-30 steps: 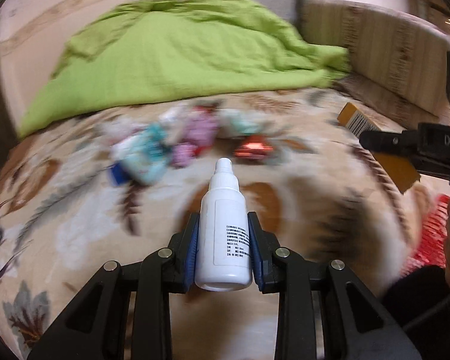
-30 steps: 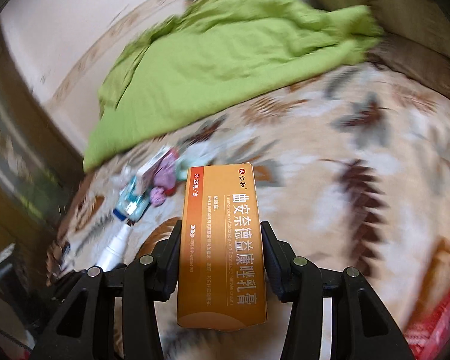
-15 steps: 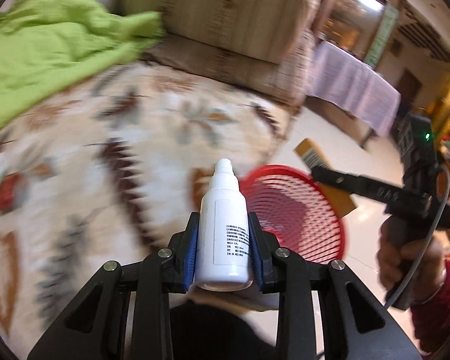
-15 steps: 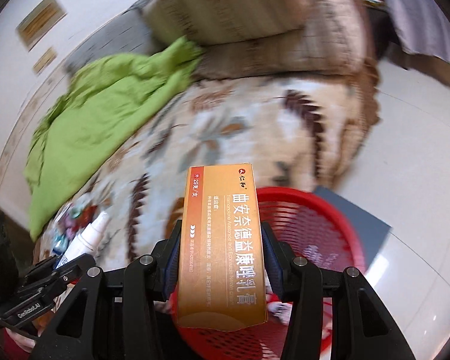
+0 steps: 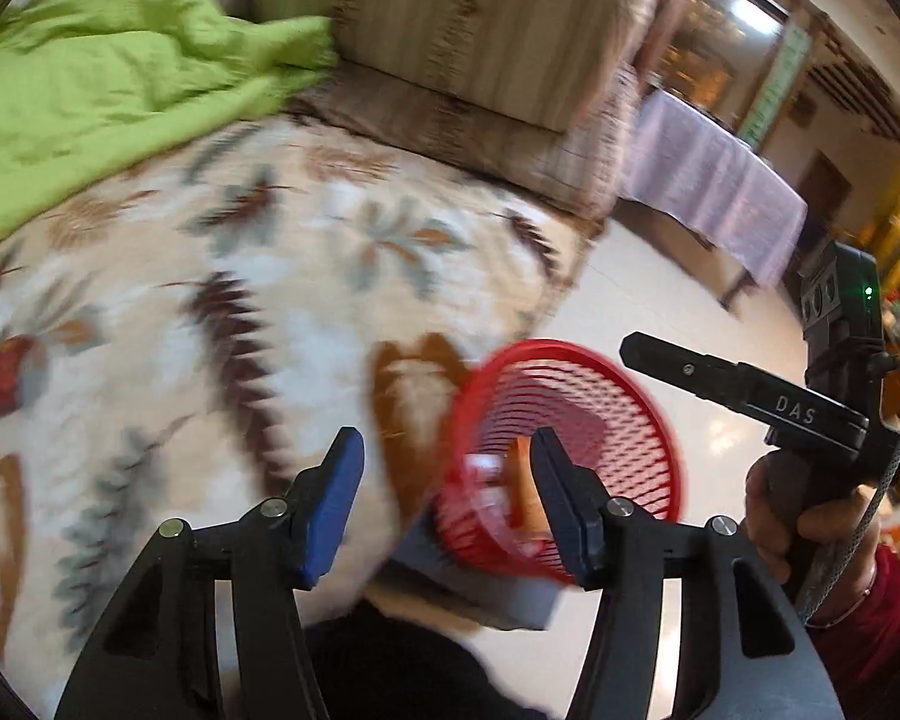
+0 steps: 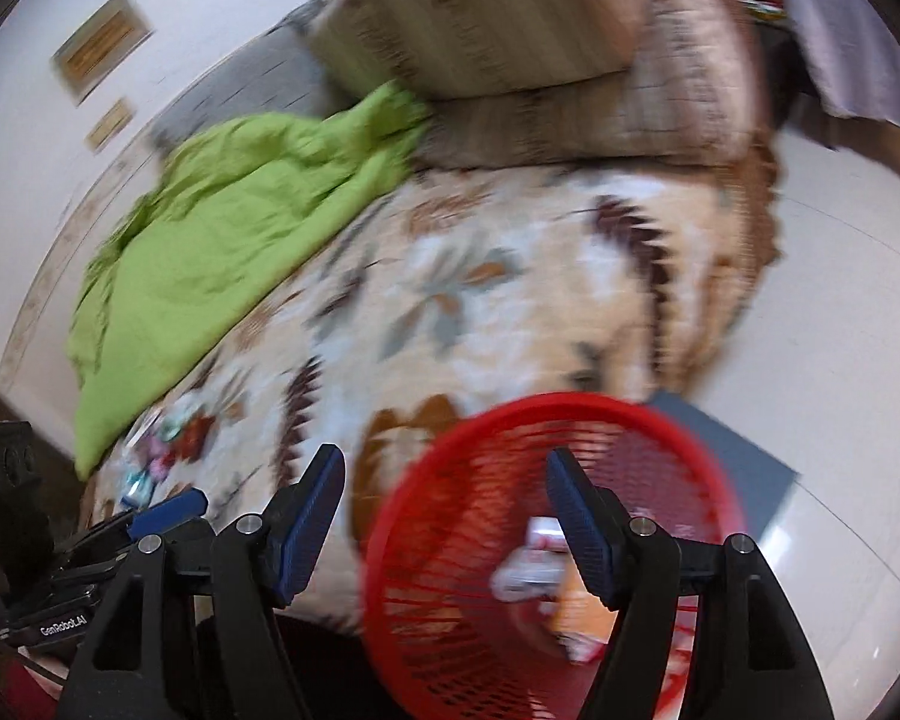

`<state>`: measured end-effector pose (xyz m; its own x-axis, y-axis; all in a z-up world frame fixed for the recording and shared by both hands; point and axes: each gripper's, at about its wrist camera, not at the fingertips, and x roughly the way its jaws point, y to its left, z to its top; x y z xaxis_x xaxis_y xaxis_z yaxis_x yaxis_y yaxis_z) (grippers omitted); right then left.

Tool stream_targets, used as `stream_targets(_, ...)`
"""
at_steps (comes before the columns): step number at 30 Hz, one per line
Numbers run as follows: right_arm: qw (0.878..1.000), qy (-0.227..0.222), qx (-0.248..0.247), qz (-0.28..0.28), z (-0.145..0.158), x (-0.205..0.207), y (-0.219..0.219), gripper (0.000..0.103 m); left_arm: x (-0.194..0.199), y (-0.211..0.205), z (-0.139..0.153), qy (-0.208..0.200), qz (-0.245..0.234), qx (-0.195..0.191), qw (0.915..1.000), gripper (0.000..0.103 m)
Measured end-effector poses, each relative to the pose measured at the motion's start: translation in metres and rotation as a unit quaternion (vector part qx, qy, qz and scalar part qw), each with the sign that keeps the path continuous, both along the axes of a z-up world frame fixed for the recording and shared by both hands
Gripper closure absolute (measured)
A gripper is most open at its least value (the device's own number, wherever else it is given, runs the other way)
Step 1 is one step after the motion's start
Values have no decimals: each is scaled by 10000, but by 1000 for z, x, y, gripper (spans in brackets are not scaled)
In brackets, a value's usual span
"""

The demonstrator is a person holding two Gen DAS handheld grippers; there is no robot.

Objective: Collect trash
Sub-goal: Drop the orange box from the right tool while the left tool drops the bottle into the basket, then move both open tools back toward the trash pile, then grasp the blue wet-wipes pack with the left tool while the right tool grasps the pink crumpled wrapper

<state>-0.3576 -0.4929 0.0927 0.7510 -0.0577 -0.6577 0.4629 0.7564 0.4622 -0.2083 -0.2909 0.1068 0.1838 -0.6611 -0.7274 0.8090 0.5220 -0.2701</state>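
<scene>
Covering bed: leaf-print blanket, grn quilt

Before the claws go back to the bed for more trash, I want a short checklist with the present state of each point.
1. Left claw open and holding nothing: ok.
2. Right claw open and holding nothing: ok.
3. Red plastic mesh basket beside the bed, with an orange box and white pieces inside: ok.
4. White dropper bottle inside the basket: cannot tell, the contents are blurred.
5. Small colourful wrappers remain on the leaf-patterned blanket near the green quilt: not ok, collection unfinished.
</scene>
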Motion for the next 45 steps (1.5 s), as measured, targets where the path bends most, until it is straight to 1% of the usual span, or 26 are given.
stream_targets(4,9973,-11,92,726,-3,48,42,29,22,55,-1,-214,670,139,9974,46)
stream_targets(6,9936,37,27,1132,-5,77,69,29,36,95,-4,-263,1115,216,9932,46)
stream_targets(8,9887,42,17,1499,-6,104,94,29,48,125,-6,-297,1454,272,9886,46)
stream_targets(10,9849,71,44,1730,-7,123,113,29,63,161,-8,-292,1882,321,9812,46)
stream_targets(12,9797,54,127,2000,-6,145,138,29,80,195,-8,-288,2320,362,9716,46)
stream_targets(15,9736,-10,146,2279,-2,165,168,29,117,251,-5,-353,3059,448,9503,46)
stream_targets(17,9681,-35,123,2501,-1,175,189,29,136,273,-5,-391,3318,494,9412,46)
stream_targets(18,9658,-23,93,2590,-1,179,197,29,154,285,-6,-433,3424,557,9369,46)
stream_targets(20,9627,-5,24,2706,-2,183,207,29,180,293,-8,-506,3478,635,9340,47)
stream_targets(21,9621,6,-4,2727,-2,183,209,29,200,295,-13,-524,3535,732,9311,52)
stream_targets(22,9617,25,-25,2739,-2,185,211,29,216,296,-17,-457,3498,721,9329,56)
stream_targets(23,9620,44,-16,2730,-3,187,210,29,226,296,-19,-381,3460,696,9349,65)
stream_targets(24,9623,58,4,2718,-3,189,210,29,242,295,-25,-264,3441,699,9359,69)
stream_targets(26,9633,86,30,2683,-4,189,206,29,261,285,-34,-130,3309,750,9406,69)
stream_targets(27,9639,108,14,2660,-5,189,204,29,269,278,-40,-132,3243,838,9421,69)
stream_targets(28,9642,128,4,2648,-6,190,202,29,272,269,-46,-216,3219,1011,9411,69)
stream_targets(29,9646,151,3,2632,-8,191,201,29,271,260,-49,-298,3151,1111,9421,69)
stream_targets(30,9649,176,9,2619,-9,192,199,29,268,249,-51,-580,3070,1252,9416,73)
stream_targets(31,9652,204,21,2607,-12,193,198,29,264,244,-52,-728,3070,1340,9394,79)
stream_targets(32,9653,214,36,2601,-12,193,196,29,261,239,-55,-772,3059,1400,9386,91)
stream_targets(34,9654,233,106,2594,-16,196,194,29,249,240,-53,-784,3153,1182,9383,93)
stream_targets(36,9648,232,163,2614,-17,200,194,29,232,242,-49,-777,3148,1027,9404,94)
stream_targets(39,9632,188,147,2679,-14,205,197,29,203,257,-43,-483,3129,657,9463,94)
stream_targets(41,9612,145,117,2751,-10,211,201,29,186,265,-41,-483,3186,636,9445,94)
stream_targets(43,9583,104,118,2852,-7,217,207,29,165,280,-42,-289,3252,506,9438,94)
stream_targets(45,9555,77,104,2948,-5,224,214,29,152,291,-43,-230,3352,460,9407,94)
